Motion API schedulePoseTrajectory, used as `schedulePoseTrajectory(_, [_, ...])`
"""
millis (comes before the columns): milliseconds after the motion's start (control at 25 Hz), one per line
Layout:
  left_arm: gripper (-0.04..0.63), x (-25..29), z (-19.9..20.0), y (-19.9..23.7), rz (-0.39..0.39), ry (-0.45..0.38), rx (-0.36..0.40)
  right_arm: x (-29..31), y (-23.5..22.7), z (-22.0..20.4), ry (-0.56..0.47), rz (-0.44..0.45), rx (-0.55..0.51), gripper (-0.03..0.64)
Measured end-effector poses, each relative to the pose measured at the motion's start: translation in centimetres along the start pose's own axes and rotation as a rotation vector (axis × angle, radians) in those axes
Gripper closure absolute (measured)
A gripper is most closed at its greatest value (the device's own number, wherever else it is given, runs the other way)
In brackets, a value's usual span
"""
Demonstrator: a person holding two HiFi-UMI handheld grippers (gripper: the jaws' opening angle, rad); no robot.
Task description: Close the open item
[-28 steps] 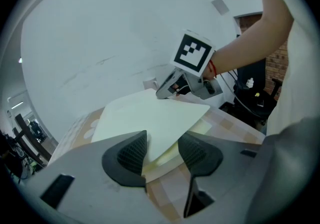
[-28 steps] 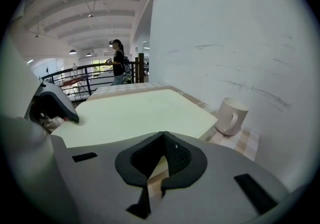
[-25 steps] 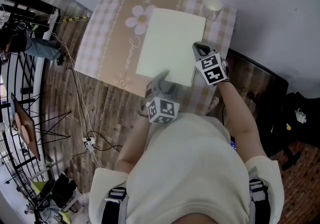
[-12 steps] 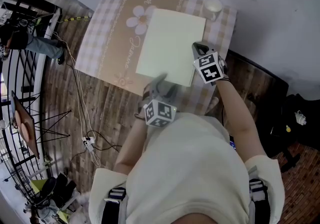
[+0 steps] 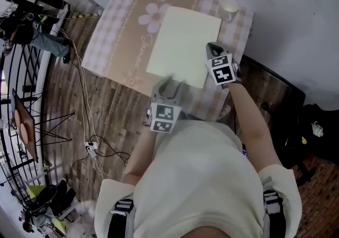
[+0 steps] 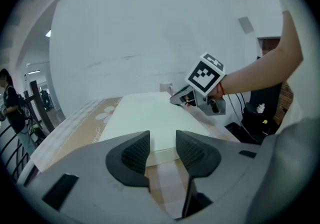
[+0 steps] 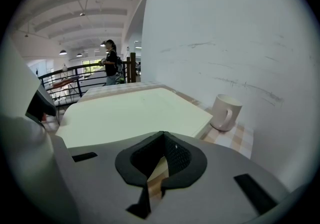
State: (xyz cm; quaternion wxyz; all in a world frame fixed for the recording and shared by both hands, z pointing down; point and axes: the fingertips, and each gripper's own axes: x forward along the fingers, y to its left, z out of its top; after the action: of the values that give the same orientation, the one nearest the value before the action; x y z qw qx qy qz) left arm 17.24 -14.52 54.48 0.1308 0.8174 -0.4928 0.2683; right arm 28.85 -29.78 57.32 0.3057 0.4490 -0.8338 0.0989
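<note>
1 pale book (image 5: 183,46) lies flat and closed on the checked tablecloth (image 5: 114,35), with 1 white mug (image 5: 229,7) near its far corner. Of the 2 grippers, the left gripper (image 6: 162,150) has just been narrowing its jaws, which stand apart with nothing between them; the right gripper (image 7: 162,155) is pressed together and empty at the book's right edge

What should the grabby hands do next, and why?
Probably draw the right gripper back from the pale flat item. The item already looks shut and flat. The left gripper, whose jaws have just been closing with nothing between them, sits off its near edge.
</note>
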Motion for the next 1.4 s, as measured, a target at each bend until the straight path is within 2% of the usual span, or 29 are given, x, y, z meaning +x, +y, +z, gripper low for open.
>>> schedulePoseTrajectory(160, [0.483,-0.5,0.6,0.6,0.030,-0.031,-0.041,-0.1,0.0,0.1,-0.014,-0.021,0.048,0.617])
schedulePoseTrajectory(360, [0.537,-1.2,0.9,1.2,0.040,-0.064,-0.056,-1.2,1.0,-0.2,0.007,-0.031,0.018,0.617])
schedulePoseTrajectory(640, [0.563,-2.8,0.8,1.8,-0.008,-0.097,-0.036,-3.5,4.1,-1.4,0.057,-0.039,0.015,0.617])
schedulePoseTrajectory(800, [0.565,-4.4,0.0,2.3,-0.042,-0.104,-0.020,-5.2,6.6,-2.4,0.068,-0.052,0.051,0.617])
schedulePoseTrajectory(1080, [0.569,-7.4,-1.2,3.9,-0.093,-0.134,-0.018,-8.7,11.5,-2.4,0.029,-0.097,0.138,0.617])
schedulePoseTrajectory(1400, [0.574,-11.6,-3.4,5.0,-0.138,-0.156,-0.056,-13.5,18.6,-0.2,-0.091,-0.115,0.229,0.617])
